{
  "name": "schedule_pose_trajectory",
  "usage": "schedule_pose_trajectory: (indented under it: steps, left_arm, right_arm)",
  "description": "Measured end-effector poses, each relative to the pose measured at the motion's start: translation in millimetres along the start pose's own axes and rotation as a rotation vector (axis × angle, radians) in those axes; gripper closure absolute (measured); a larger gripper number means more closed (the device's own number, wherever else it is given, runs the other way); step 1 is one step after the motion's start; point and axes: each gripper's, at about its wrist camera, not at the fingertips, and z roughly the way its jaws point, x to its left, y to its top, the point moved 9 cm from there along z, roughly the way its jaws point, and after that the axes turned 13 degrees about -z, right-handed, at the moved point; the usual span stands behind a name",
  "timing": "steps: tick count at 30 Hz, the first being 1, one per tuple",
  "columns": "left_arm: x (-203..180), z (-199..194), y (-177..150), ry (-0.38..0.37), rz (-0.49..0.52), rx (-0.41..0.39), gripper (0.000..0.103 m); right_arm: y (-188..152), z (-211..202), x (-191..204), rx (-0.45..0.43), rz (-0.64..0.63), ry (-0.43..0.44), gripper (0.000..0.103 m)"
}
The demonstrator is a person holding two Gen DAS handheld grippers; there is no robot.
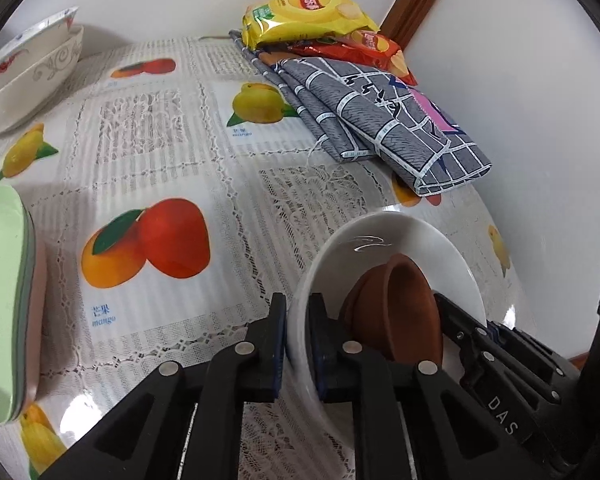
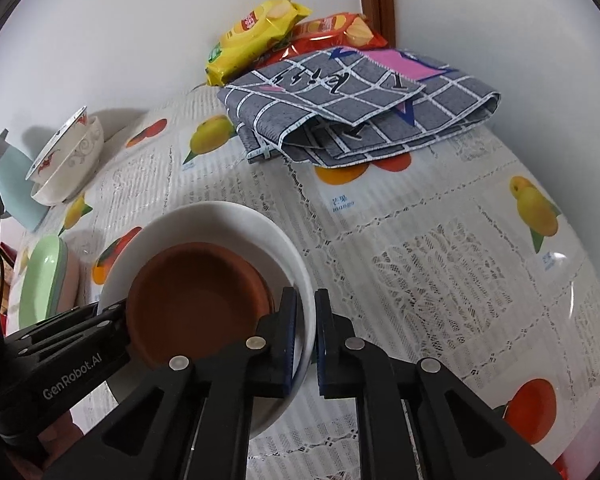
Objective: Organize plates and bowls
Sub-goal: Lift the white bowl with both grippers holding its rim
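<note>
White bowl [image 1: 400, 248], rim pinched on opposite sides by left hand-held gripper [image 1: 298, 344] and right hand-held gripper [image 2: 306, 336].

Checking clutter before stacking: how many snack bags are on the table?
2: a yellow bag at the back, a red bag tucked beside it; the cloth may hide others.

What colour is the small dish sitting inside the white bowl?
The small dish is plain terracotta brown, unpatterned. The right wrist view, looking into it, shows it best.

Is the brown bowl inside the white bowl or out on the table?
Inside: the brown bowl sits within the white bowl's rim.
</note>
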Motion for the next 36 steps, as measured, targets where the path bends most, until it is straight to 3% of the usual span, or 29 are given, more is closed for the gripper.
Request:
schedule_pose_trajectory:
  steps: [36]
  left_arm:
    - [16, -44, 8, 0.018, -0.011, -0.038, 0.093]
  right_arm:
    - [12, -27, 25, -0.034, 0.019, 0.065, 0.094]
